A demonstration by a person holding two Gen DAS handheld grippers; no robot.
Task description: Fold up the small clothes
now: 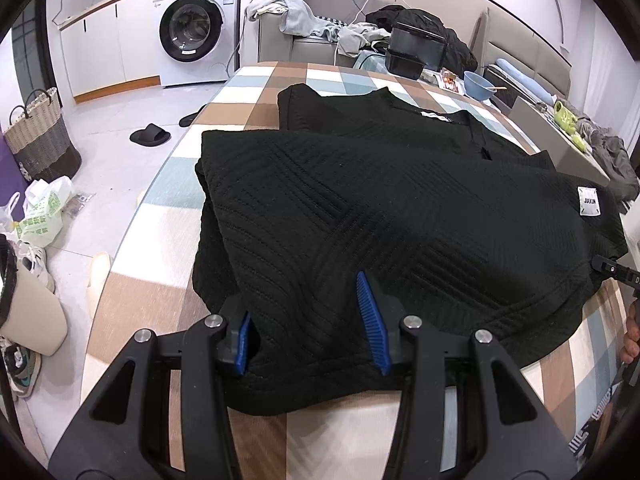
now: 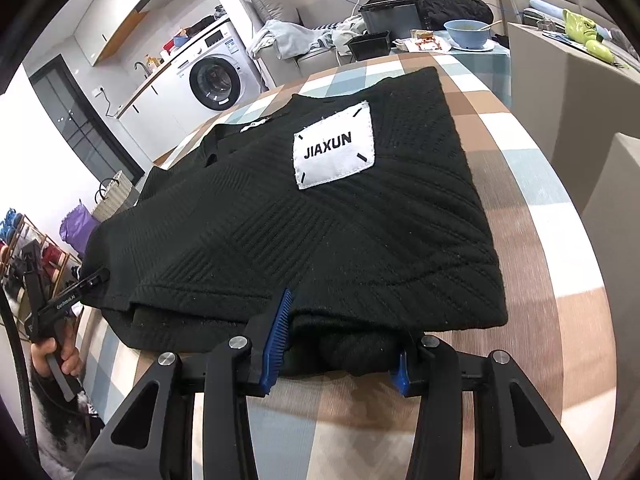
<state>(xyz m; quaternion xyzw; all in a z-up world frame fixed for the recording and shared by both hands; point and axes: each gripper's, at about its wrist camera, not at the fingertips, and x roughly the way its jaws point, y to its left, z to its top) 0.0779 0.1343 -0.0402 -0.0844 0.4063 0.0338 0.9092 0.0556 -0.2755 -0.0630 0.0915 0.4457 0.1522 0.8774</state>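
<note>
A black textured knit garment (image 1: 380, 208) lies folded on the checked tablecloth (image 1: 256, 92), with a white JIAXUN label (image 2: 335, 148) on top. My left gripper (image 1: 308, 320) is open, its blue pads (image 1: 370, 316) astride the near hem, cloth between the jaws. My right gripper (image 2: 340, 340) is open too, its blue pads (image 2: 276, 340) astride the garment's folded near edge (image 2: 344, 344). Each gripper shows at the edge of the other view: the right one (image 1: 616, 272) and the left one (image 2: 80, 284) both touch the garment's edge.
A blue bowl (image 2: 468, 34), black containers (image 2: 370, 46) and snacks stand at the table's far end. A sofa with piled clothes (image 1: 296, 16) and a washing machine (image 1: 196, 28) are behind. Slippers (image 1: 150, 135), bags and a woven basket (image 1: 40, 136) are on the floor at left.
</note>
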